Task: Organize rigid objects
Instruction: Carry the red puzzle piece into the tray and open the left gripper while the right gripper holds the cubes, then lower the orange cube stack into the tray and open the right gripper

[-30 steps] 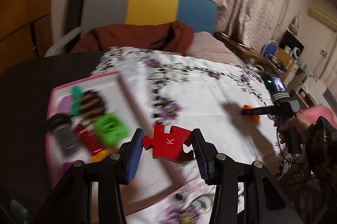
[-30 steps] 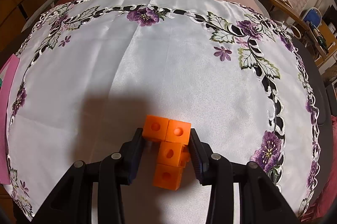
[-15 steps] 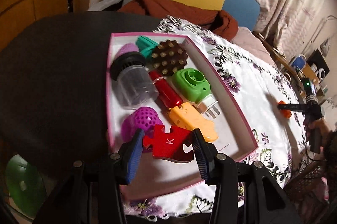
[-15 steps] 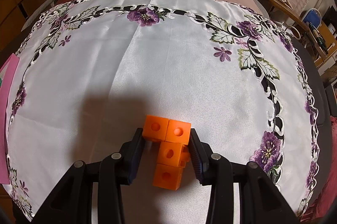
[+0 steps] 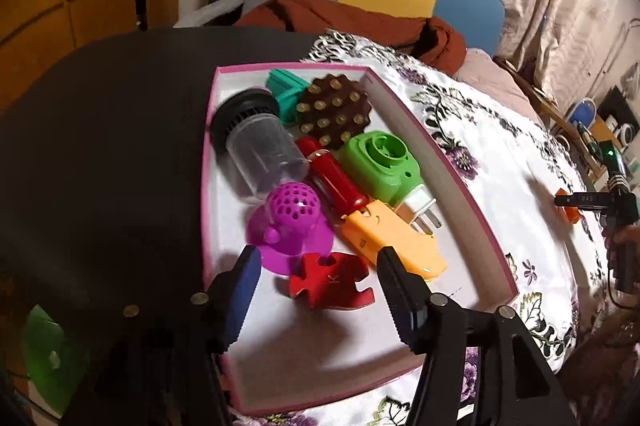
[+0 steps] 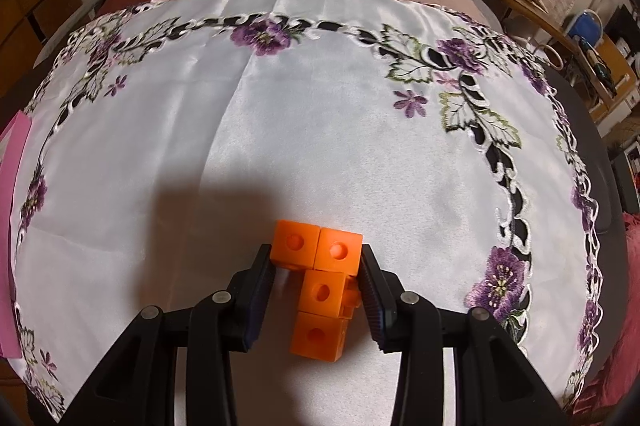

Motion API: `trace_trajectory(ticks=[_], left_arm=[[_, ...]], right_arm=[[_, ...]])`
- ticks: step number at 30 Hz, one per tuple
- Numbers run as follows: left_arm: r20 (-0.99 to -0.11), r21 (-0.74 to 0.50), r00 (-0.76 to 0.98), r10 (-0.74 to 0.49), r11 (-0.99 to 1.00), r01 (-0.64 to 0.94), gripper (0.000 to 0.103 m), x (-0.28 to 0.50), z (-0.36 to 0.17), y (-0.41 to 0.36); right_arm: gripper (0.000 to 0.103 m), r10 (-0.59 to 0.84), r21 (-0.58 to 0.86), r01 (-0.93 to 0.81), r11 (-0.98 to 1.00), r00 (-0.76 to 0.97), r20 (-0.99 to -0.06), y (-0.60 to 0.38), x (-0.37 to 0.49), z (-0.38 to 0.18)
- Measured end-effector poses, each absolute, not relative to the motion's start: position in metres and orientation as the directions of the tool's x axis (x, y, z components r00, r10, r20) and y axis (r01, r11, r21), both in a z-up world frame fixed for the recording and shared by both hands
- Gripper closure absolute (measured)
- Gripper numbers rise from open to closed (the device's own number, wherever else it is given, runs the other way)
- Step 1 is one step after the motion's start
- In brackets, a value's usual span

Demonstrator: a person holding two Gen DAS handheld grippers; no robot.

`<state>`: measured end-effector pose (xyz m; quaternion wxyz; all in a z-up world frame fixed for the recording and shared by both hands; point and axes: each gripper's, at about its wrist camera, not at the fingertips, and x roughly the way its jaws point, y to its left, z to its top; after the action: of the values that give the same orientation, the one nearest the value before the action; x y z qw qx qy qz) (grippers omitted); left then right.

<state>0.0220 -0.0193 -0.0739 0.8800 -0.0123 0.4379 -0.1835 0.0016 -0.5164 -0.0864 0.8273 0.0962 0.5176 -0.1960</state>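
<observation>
The left gripper [image 5: 316,286] is opening (pads clear) around the red puzzle piece [image 5: 330,284], which lies flat in the pink box [image 5: 456,177].

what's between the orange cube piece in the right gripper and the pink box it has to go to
Nothing visible. The right gripper is shut on the orange cube piece, and only bare tablecloth lies between it and the pink box. The box's near end has bare floor beside the red puzzle piece.

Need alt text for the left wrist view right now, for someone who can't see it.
The left gripper is opening over a pink-rimmed box, and the red puzzle piece lies free on the box floor between its fingers. Behind it lie a purple strainer, an orange tool and a green plug.
</observation>
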Motion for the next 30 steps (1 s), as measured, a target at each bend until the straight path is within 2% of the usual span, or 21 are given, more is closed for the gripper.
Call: trace_trajectory(ticks=[4, 8, 14, 17, 20, 23, 25, 30], left_arm=[[-0.755, -0.169, 0.579, -0.307, 0.945, 0.28, 0.038, 0.022, -0.066, -0.009], [-0.74, -0.157, 0.611, -0.282, 0.955, 0.251, 0.035, 0.022, -0.056, -0.003], [-0.712, -0.125, 0.66, -0.239, 0.968, 0.216, 0.022, 0.018, -0.043, 0.003], [-0.709, -0.125, 0.668, -0.226, 0.973, 0.196, 0.021, 0.019, -0.039, 0.008], [-0.705, -0.131, 0.676, -0.216, 0.976, 0.175, 0.011, 0.018, -0.037, 0.014], [-0.696, -0.133, 0.687, -0.208, 0.978, 0.161, 0.007, 0.016, -0.034, 0.02], [-0.696, -0.134, 0.689, -0.204, 0.979, 0.154, 0.0, 0.016, -0.032, 0.023], [-0.672, -0.122, 0.72, -0.171, 0.985, 0.12, 0.0, 0.013, -0.024, 0.027]], right_arm=[[0.062, -0.206, -0.015, 0.396, 0.918, 0.445, -0.871, -0.502, -0.001, -0.068], [0.062, -0.173, -0.024, 0.28, 0.96, 0.52, -0.836, -0.458, 0.004, -0.04], [0.062, 0.019, 0.042, 0.025, 0.999, 0.59, -0.807, -0.35, 0.017, -0.016], [0.062, 0.117, 0.07, -0.103, 0.992, 0.567, -0.815, -0.287, 0.021, -0.021], [0.062, 0.181, 0.072, -0.221, 0.973, 0.525, -0.831, -0.224, 0.024, -0.033], [0.062, 0.179, 0.044, -0.275, 0.96, 0.489, -0.854, -0.18, 0.027, -0.048], [0.062, 0.168, 0.032, -0.289, 0.957, 0.461, -0.871, -0.161, 0.031, -0.061], [0.062, 0.115, 0.005, -0.222, 0.975, 0.484, -0.867, -0.147, 0.04, -0.069]])
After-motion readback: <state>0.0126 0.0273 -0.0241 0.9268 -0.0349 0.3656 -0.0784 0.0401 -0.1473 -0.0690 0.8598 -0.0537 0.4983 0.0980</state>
